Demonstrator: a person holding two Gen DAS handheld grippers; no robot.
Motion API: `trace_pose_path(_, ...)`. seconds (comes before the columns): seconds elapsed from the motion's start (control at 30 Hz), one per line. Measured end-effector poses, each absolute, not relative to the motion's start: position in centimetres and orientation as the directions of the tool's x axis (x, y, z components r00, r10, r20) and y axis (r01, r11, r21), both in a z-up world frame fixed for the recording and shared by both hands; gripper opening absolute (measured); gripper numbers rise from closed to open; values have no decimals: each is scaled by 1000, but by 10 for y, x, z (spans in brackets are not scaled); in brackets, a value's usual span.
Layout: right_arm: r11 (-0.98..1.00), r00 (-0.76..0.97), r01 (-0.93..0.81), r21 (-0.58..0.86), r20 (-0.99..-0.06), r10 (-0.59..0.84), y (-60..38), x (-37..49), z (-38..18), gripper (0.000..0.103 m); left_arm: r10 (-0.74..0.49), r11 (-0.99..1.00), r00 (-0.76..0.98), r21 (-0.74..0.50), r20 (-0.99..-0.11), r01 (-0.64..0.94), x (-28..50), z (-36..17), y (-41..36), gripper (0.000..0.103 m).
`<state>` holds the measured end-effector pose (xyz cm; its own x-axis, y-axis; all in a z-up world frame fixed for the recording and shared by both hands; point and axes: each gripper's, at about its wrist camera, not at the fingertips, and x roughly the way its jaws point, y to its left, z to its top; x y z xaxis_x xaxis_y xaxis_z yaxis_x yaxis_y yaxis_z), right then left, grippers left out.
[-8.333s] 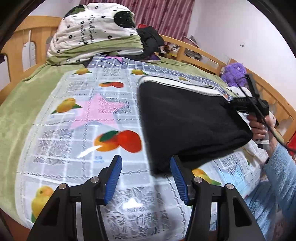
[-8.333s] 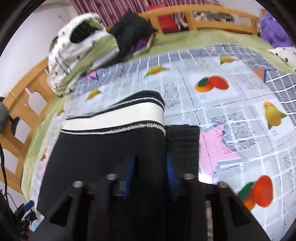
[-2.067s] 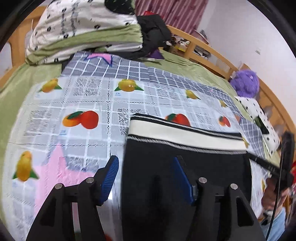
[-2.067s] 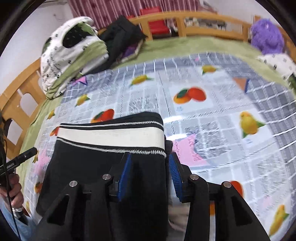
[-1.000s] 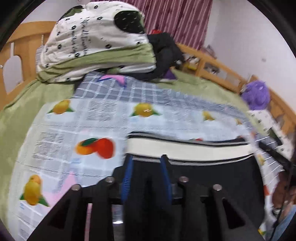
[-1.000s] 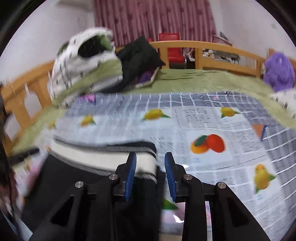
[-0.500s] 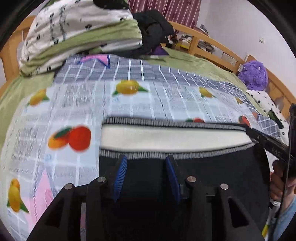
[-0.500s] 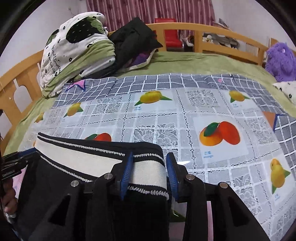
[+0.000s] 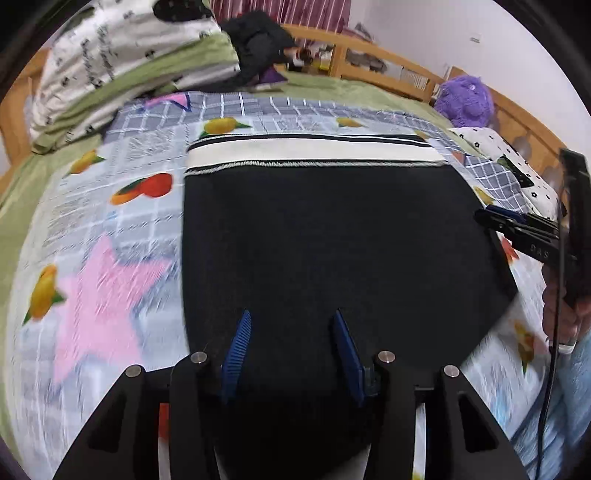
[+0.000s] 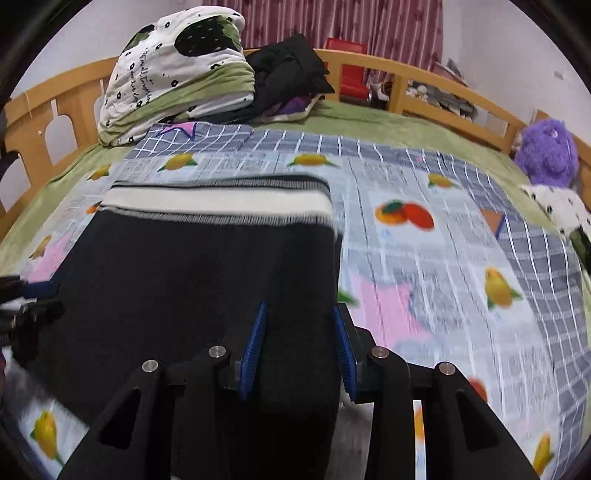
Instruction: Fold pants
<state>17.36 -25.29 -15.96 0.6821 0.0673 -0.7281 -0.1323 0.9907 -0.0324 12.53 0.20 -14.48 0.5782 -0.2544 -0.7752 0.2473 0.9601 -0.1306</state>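
Pants [image 9: 332,236], black with a cream waistband [image 9: 314,154] edged in dark stripes, lie folded into a broad rectangle on the fruit-print cover [image 9: 96,229] of the bed [image 10: 406,125], waistband at the far side. In the left wrist view the left gripper [image 9: 291,321] sits low over the near part of the black cloth, its blue-padded jaws apart with fabric showing between them; whether the pads touch the cloth is not clear. In the right wrist view the right gripper [image 10: 300,314] is at the right edge of the pants [image 10: 207,280], its jaws also apart, the left pad over the black fabric and the right pad just past the fold edge over the cover [image 10: 461,266]. The right gripper [image 9: 517,229] also shows at the right of the left view, beside the right edge of the pants, held in a hand [image 9: 565,314] with a light blue sleeve; its jaws cannot be read from there. Part of the left gripper shows dark at the left edge of the right view.

On the cover to the left of the pants is a pink star [image 9: 99,299] among printed oranges and lemons. At the far left a folded quilt [image 10: 177,70] in white and green rests on the bed, with a black garment [image 10: 288,77] beside it. A purple plush toy [image 10: 546,151] sits at the far right, near the wooden bed rail [image 10: 443,88]. Striped maroon curtains [image 10: 347,22] hang behind.
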Motion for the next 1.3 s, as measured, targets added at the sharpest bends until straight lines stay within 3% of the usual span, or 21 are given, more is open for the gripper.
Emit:
trace_pose_path(0.27,994,585,-106,1,-808,63,-262,103,-182,35,-279,958,571,-188,-772,215,53,-145,34,48)
trace_pose_path(0.43,998,617,-52,45,-784,68,-278,77,-171,35,-123,968,565,26,-816,249,28,-158,25,48)
trace_pose_path(0.6,993,622,-15,119,-777,102,-292,74,-166,35,28,947,623,220,-782,233,33,-156,5,45)
trace_pose_path(0.67,994,617,-10,112,-782,94,-291,78,-167,35,86,930,650,295,-755,220,42,-156,-4,29)
trace_pose_path(0.7,994,613,-10,107,-785,91,-290,79,-168,35,90,930,653,298,-752,216,44,-154,-6,15)
trace_pose_path(0.8,995,615,-19,94,-784,86,-288,78,-168,35,-3,982,660,121,-751,142,45,-140,11,14)
trace_pose_path(1.17,996,636,-38,83,-767,88,-289,75,-165,35,-69,995,576,-14,-815,99,36,-144,22,19)
trace_pose_path(1.23,997,649,-41,71,-756,80,-286,76,-162,35,-109,993,563,-64,-819,99,32,-142,29,19)
trace_pose_path(1.3,997,662,-44,57,-746,72,-282,78,-160,35,-228,974,569,-182,-790,138,21,-131,36,19)
